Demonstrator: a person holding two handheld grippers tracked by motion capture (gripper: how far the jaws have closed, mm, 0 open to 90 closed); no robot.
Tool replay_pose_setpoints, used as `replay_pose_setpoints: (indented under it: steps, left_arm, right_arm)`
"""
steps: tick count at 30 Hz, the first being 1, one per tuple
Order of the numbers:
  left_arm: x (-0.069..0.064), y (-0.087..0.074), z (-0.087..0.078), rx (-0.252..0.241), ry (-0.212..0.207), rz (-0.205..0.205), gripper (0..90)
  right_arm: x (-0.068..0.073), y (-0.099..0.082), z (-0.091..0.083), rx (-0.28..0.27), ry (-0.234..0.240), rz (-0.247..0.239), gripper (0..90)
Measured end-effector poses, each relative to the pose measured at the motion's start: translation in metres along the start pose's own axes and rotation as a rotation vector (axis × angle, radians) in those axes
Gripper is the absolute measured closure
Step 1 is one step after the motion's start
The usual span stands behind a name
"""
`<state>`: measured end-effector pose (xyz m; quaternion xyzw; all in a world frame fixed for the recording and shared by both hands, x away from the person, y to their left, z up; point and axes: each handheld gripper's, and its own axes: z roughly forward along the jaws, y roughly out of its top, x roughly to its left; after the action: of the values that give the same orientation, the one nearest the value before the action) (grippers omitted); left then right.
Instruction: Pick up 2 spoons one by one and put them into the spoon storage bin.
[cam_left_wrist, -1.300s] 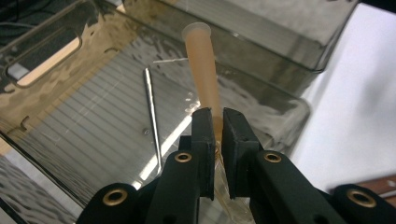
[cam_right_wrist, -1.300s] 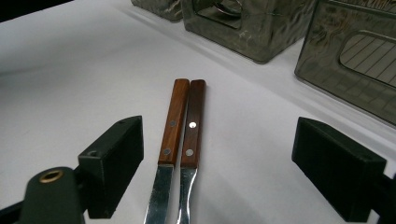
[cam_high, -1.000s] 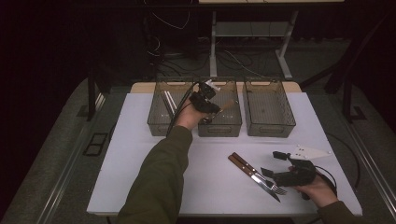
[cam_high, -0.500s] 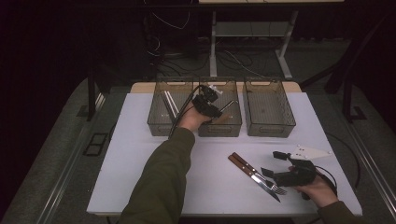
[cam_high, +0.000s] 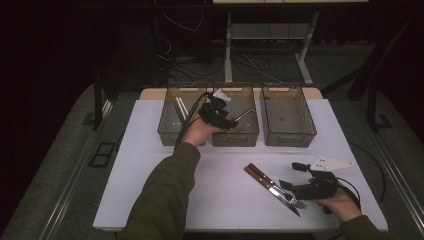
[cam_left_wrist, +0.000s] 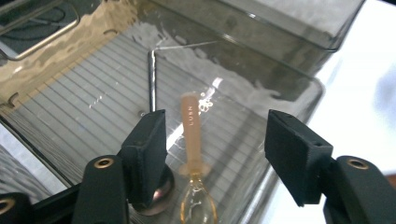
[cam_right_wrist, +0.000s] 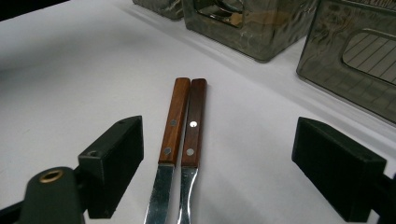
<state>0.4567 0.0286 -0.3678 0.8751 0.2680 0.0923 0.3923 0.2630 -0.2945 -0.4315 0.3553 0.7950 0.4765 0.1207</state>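
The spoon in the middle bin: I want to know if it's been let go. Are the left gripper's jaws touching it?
Apart. In the left gripper view the spoon lies on the bin floor, with clear gaps to both jaws of the left gripper, which have just been opening.

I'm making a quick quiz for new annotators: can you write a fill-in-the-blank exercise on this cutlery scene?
1. The left claw hangs over the ____ of the three bins.
2. The spoon below it has a ____ handle.
3. The knife and fork have ____ handles.
4. The right claw is ____, its jaws either side of them.

Missing words: middle; pale orange; wooden; open
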Motion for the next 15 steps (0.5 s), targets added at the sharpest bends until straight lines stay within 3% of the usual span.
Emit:
replay_pose_setpoints:
  steps: [8, 15]
  left_arm:
    - [-0.016, -0.014, -0.024, -0.084, -0.018, 0.017, 30.6]
    - [-0.031, -0.036, -0.043, -0.137, -0.04, 0.007, 24.8]
  right_arm:
    - [0.0, 0.0, 0.0, 0.005, -0.001, -0.001, 16.6]
    - [0.0, -0.001, 0.001, 0.005, -0.003, 0.001, 16.6]
